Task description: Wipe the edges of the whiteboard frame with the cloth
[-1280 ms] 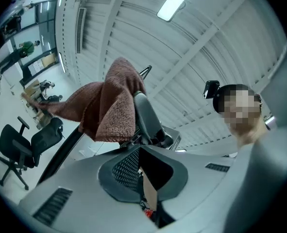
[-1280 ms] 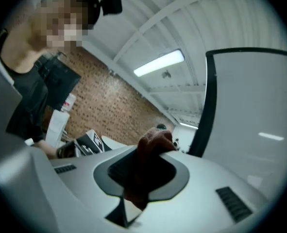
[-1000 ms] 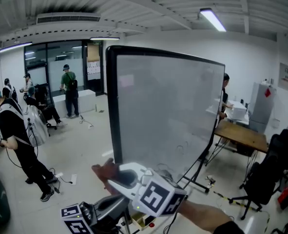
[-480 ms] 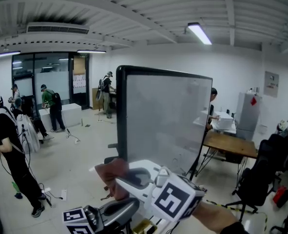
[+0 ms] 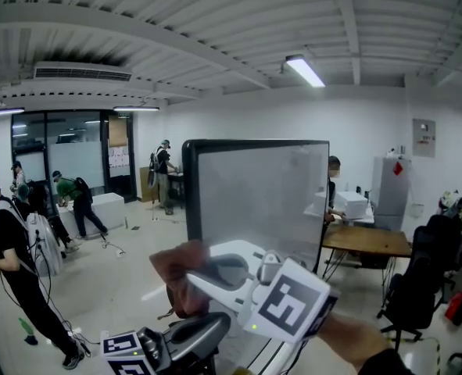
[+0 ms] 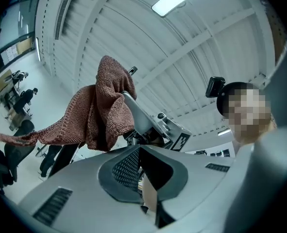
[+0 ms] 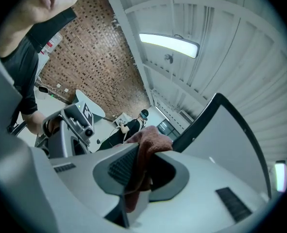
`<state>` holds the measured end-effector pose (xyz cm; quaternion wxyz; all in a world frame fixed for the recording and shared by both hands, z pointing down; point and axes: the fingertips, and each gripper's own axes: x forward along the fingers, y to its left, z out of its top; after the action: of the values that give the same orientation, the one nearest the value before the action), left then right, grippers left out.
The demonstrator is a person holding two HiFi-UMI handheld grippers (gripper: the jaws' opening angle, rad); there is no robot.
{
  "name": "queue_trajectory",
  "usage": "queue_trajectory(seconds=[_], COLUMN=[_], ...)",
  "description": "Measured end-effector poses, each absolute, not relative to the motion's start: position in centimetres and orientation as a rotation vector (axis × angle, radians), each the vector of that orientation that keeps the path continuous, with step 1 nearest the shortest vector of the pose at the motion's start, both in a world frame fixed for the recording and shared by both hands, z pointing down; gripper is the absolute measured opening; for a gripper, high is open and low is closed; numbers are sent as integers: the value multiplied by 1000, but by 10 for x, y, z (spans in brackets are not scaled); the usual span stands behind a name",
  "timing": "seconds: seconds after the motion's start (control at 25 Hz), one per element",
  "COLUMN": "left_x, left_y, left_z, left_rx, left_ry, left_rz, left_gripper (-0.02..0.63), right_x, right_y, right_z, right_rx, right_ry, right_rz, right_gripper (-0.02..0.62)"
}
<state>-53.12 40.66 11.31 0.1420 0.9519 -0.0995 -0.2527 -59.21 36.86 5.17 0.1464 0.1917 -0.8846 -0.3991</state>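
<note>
Right gripper view: with right gripper [image 7: 141,168] clamped on cloth [image 7: 152,141] and left gripper [image 6: 140,165] closed empty, likely approach step; next, press cloth onto whiteboard frame [image 7: 200,116] edge.

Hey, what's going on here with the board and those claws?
A person holds a claw in each hand. The right claw is shut on a reddish cloth, held up before the whiteboard, near its frame's left edge. The left claw is shut and empty, lower down. Whether the cloth touches the frame can't be told.
</note>
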Motion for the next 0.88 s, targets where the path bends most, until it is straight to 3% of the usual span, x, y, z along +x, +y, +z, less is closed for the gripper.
queue_trajectory(seconds=[0.88], left_x=[-501], left_y=[416], left_z=[39], left_rx=[2879], left_ry=[-190], left_rz=[-651], left_gripper=[-12], right_x=[-583], right_y=[372], right_z=[-37], right_rx=[682], right_ry=[-2505], right_rz=[-1345], right_gripper=[67])
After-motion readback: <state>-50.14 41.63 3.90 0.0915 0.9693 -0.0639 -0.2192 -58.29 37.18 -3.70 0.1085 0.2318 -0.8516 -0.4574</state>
